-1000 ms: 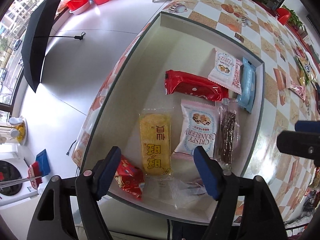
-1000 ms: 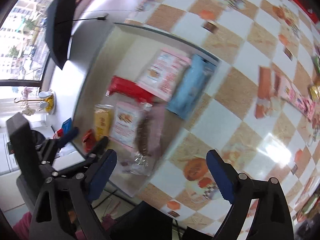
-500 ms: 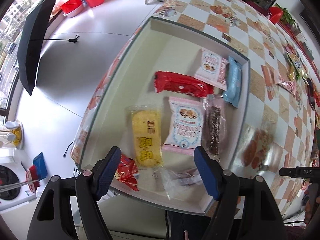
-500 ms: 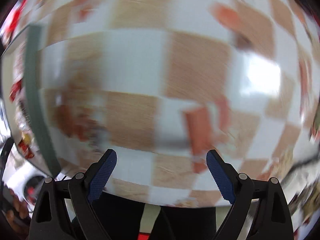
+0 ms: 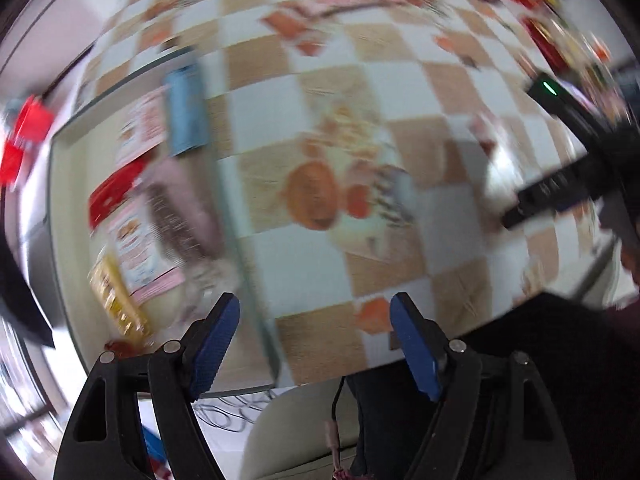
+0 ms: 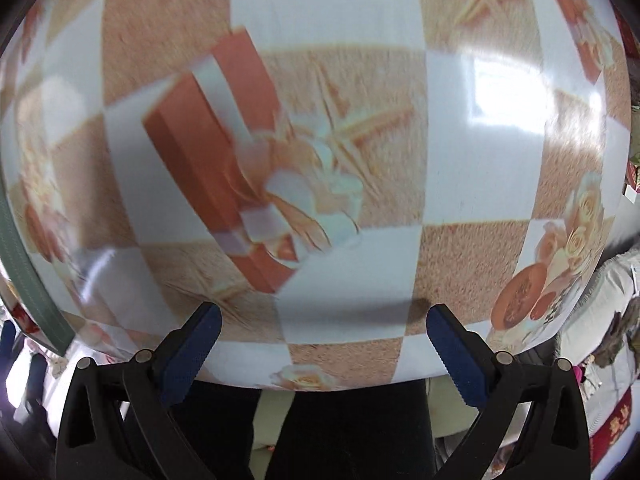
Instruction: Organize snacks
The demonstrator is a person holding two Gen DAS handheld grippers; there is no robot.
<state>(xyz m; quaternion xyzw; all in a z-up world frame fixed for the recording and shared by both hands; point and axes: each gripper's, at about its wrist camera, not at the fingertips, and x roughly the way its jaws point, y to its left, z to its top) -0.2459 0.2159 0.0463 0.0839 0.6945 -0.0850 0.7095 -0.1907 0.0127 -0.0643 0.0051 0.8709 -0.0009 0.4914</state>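
In the blurred left wrist view a shallow tray (image 5: pixel 236 216) lies at the left with several snack packs: a blue pack (image 5: pixel 186 110), a red pack (image 5: pixel 116 192), a pink-and-white cracker bag (image 5: pixel 138 248), a dark bar (image 5: pixel 176 220) and a yellow pack (image 5: pixel 114 300). My left gripper (image 5: pixel 314 342) is open and empty above the table's near edge, right of the tray. My right gripper (image 6: pixel 320 354) is open and empty, close above the checkered tablecloth (image 6: pixel 320 120). Its black body (image 5: pixel 560 188) shows at the right of the left wrist view.
More snack packs (image 5: pixel 540 36) lie blurred along the far right of the table. The tray's green-grey rim (image 6: pixel 24 272) shows at the left edge of the right wrist view. The table's near edge and a dark-clothed person (image 6: pixel 340 432) are just below both grippers.
My left gripper has swung right, off the tray and over the tablecloth. My right gripper has dropped closer to the tablecloth, right of the tray. Both stayed open.
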